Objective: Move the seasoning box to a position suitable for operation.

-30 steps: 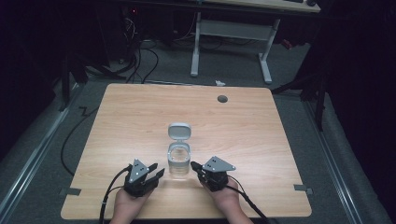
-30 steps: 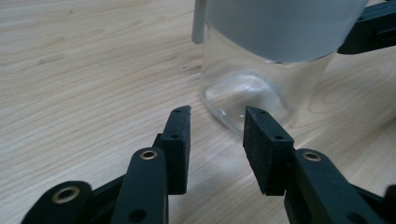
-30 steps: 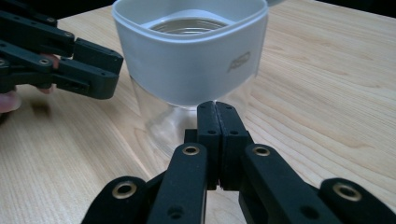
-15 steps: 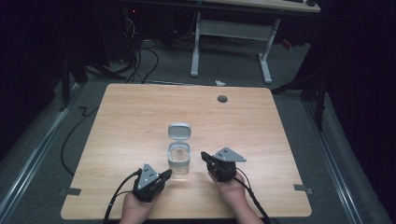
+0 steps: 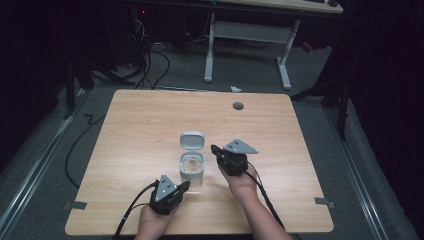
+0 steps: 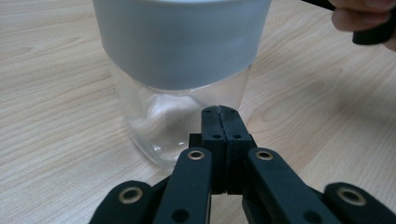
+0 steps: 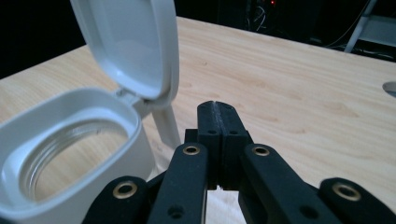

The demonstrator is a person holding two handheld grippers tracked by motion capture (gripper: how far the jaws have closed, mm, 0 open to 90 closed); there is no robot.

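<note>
The jar [image 5: 191, 167] was flanked closely: the left gripper [image 5: 184, 186] at its base, the right gripper [image 5: 214, 149] beside its raised lid [image 5: 192, 140], both with jaws pressed together, empty.

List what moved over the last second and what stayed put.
The left gripper pulled back toward the near edge, jaws shut, tip low by the jar's glass base. The right gripper moved farther up the table, beside the open lid, also shut. Nothing was grasped. Jar, lid and table stayed put.
</note>
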